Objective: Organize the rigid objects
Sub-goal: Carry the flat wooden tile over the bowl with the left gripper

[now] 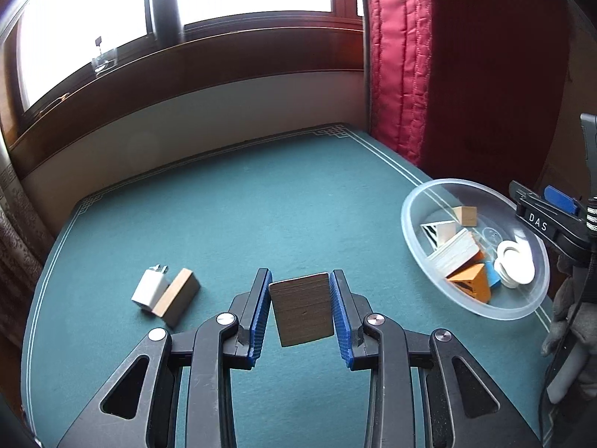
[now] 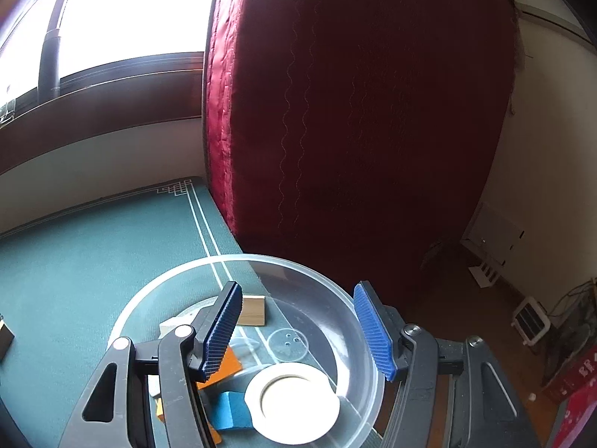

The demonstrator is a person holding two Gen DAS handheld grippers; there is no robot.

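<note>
My left gripper (image 1: 300, 300) is shut on a dark wooden block (image 1: 301, 310) and holds it above the green table mat (image 1: 224, 205). A white charger (image 1: 149, 289) and a light wooden block (image 1: 176, 297) lie side by side on the mat to the left. A clear plastic bowl (image 1: 412, 201) at the right holds wooden blocks, an orange wedge (image 1: 471, 282), a blue piece and a white tape roll (image 1: 515, 264). My right gripper (image 2: 298, 330) is open and empty above the bowl (image 2: 367, 321), over the tape roll (image 2: 294, 407).
A red quilted mattress (image 1: 466, 74) stands upright behind the bowl at the table's right edge. A wooden window sill with a dark flask (image 1: 164, 9) runs along the back. The floor with a small heater (image 2: 530, 321) lies to the right of the table.
</note>
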